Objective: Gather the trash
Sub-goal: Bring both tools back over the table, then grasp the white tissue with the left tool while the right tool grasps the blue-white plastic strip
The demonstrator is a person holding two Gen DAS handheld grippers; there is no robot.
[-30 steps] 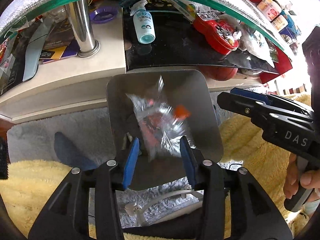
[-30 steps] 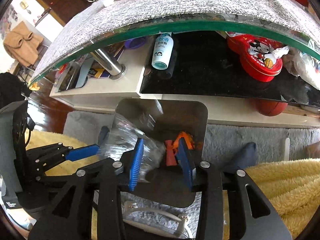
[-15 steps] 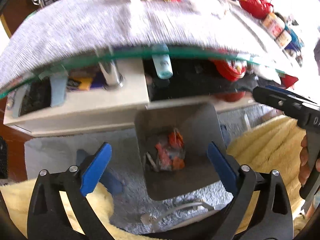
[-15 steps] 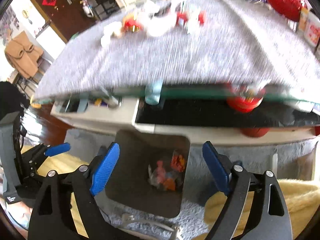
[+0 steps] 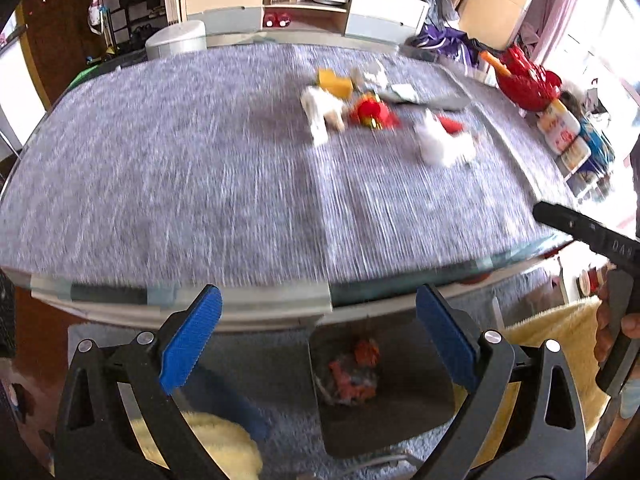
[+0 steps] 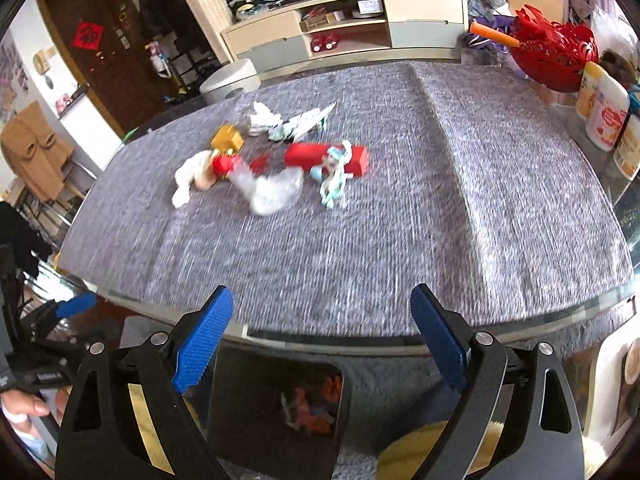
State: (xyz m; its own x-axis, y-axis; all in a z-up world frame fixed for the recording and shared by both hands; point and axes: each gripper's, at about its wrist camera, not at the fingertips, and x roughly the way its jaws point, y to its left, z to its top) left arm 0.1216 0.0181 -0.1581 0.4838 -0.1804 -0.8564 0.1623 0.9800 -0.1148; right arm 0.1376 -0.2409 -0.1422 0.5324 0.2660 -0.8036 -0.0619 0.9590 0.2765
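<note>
A: Both our grippers are empty. The left gripper (image 5: 318, 336) has its blue fingers (image 5: 191, 340) spread about as wide as they go with nothing between them, and the right gripper (image 6: 320, 332) is the same.

B: The trash we've binned lies in the dark bin (image 5: 424, 412) on the floor below the table's near edge: crumpled orange-red wrappers (image 5: 354, 372) on its bottom.

A: What's left is across the table (image 5: 200, 184), on the grey cloth: a white crumpled tissue (image 6: 192, 176), a clear plastic bag (image 6: 276, 190), a long red packet (image 6: 320, 154), a yellow box (image 6: 227, 136) and pale torn scraps (image 6: 296, 122).

B: They're heaped together and partly touching, so that's our risk. If we close wide fingers on the heap, we may catch two pieces and drop one over the edge.

A: The plastic bag looks slippery and thin; a shallow pinch could let it slide out before we reach the bin.

B: And the cloth may bunch if our fingertips dig in. The picture is blurred too, so we can't judge the edges of the pieces well.
</note>
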